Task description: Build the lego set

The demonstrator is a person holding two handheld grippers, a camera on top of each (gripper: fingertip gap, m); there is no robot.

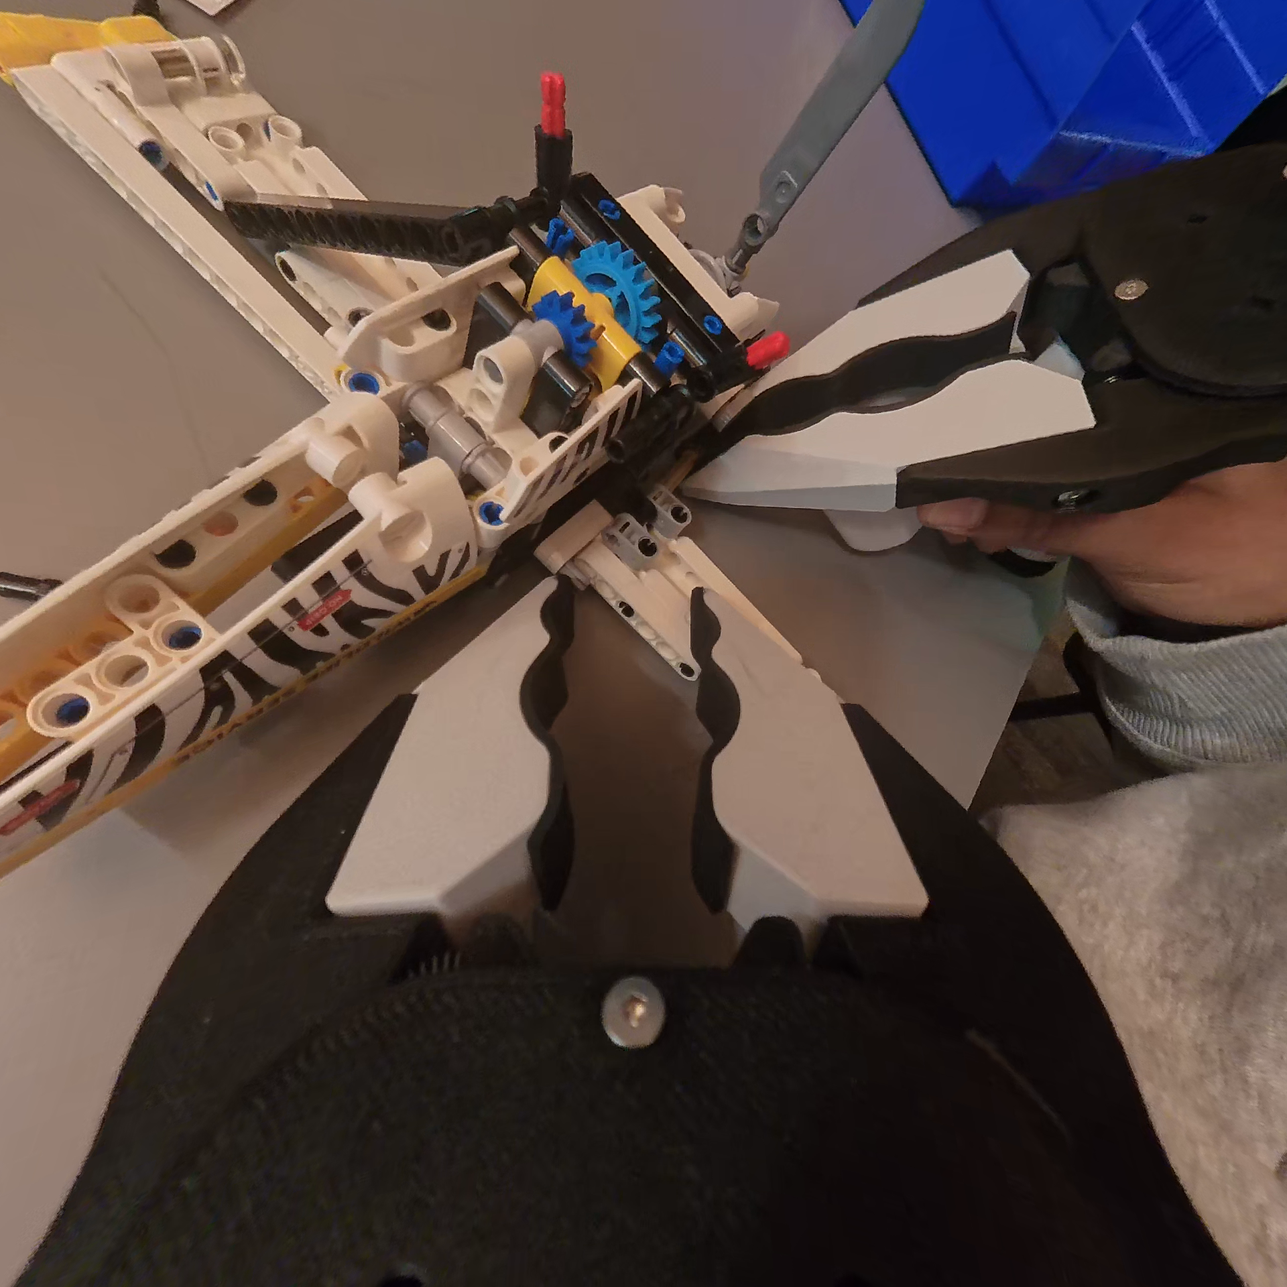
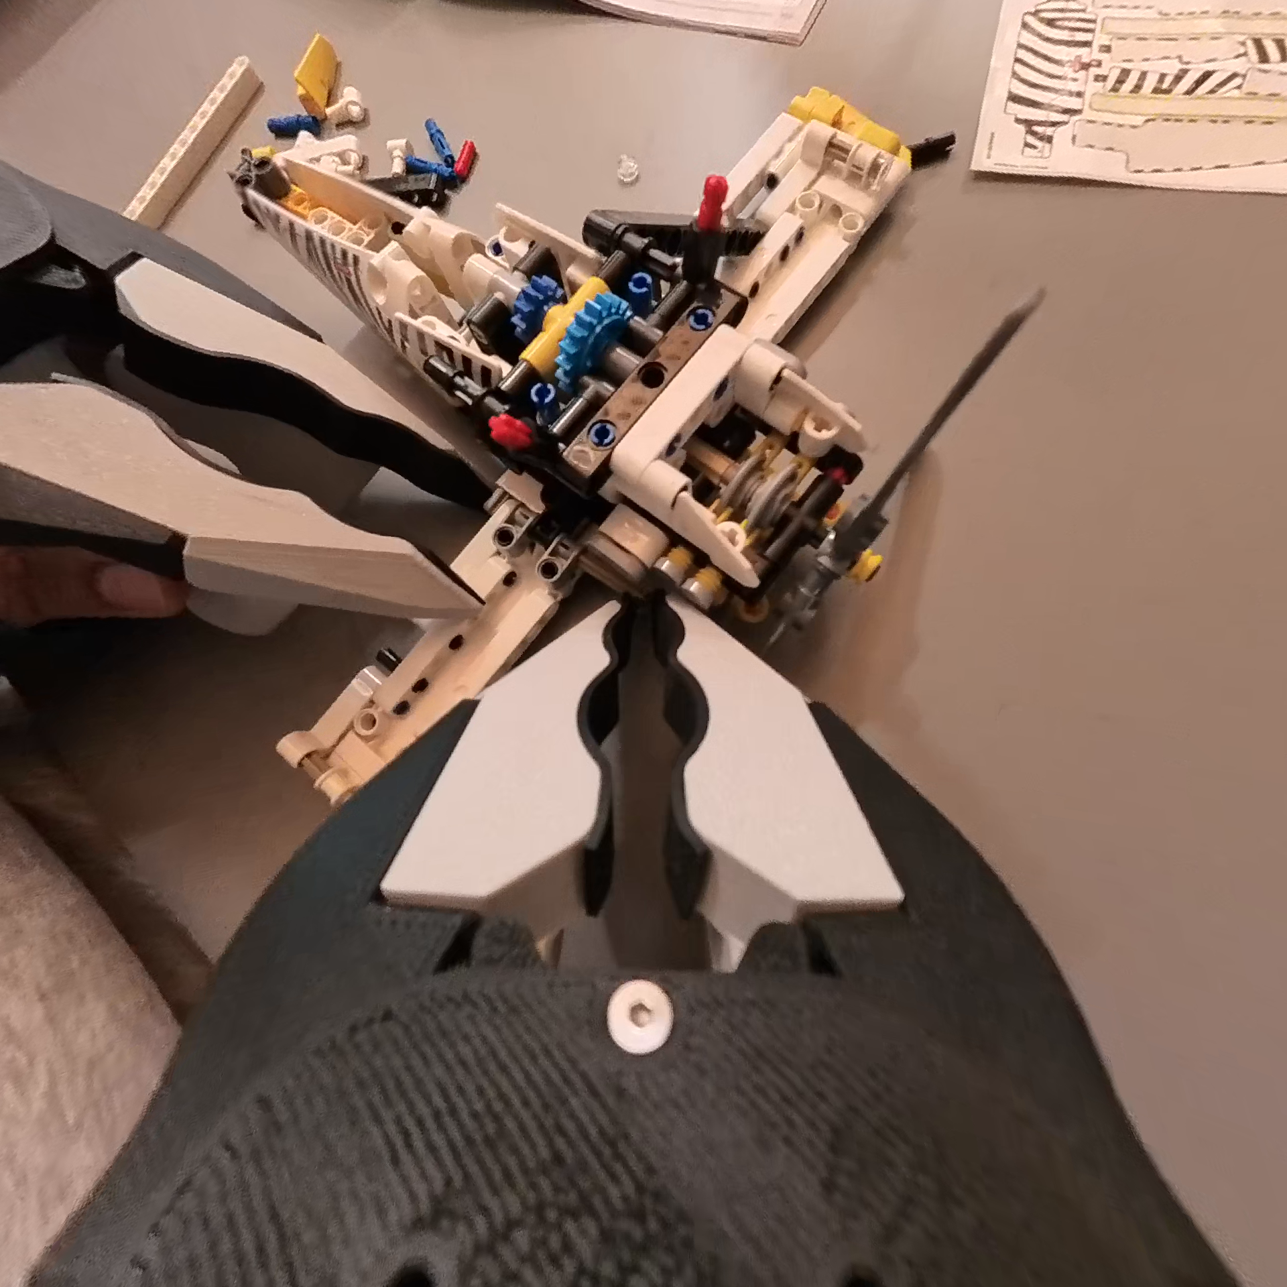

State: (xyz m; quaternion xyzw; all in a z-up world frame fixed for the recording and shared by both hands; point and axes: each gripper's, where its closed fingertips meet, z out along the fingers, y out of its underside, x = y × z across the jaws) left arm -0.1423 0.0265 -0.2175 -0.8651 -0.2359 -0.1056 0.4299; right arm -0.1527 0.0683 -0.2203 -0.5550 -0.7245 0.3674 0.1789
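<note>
A half-built white lego plane [image 1: 446, 432] with zebra stripes, blue gears [image 1: 616, 289] and a grey propeller blade [image 1: 822, 118] lies on the grey table. It also shows in the right wrist view [image 2: 627, 390]. My left gripper [image 1: 627, 599] is open, and its fingers straddle the near white wing beam [image 1: 654, 627]. It enters the right wrist view from the left [image 2: 477, 543]. My right gripper [image 2: 634, 616] has its tips nearly together, pinching a small dark part at the model's near edge. It enters the left wrist view from the right [image 1: 717, 446].
Loose blue, white, red and yellow pieces [image 2: 390, 153] and a long white beam [image 2: 195, 139] lie at the back left. A sticker sheet [image 2: 1128, 90] and a booklet [image 2: 710, 14] lie at the back. A blue bin [image 1: 1079, 83] stands behind the model. Across from one pair of fingers to the other is roughly 5 centimetres.
</note>
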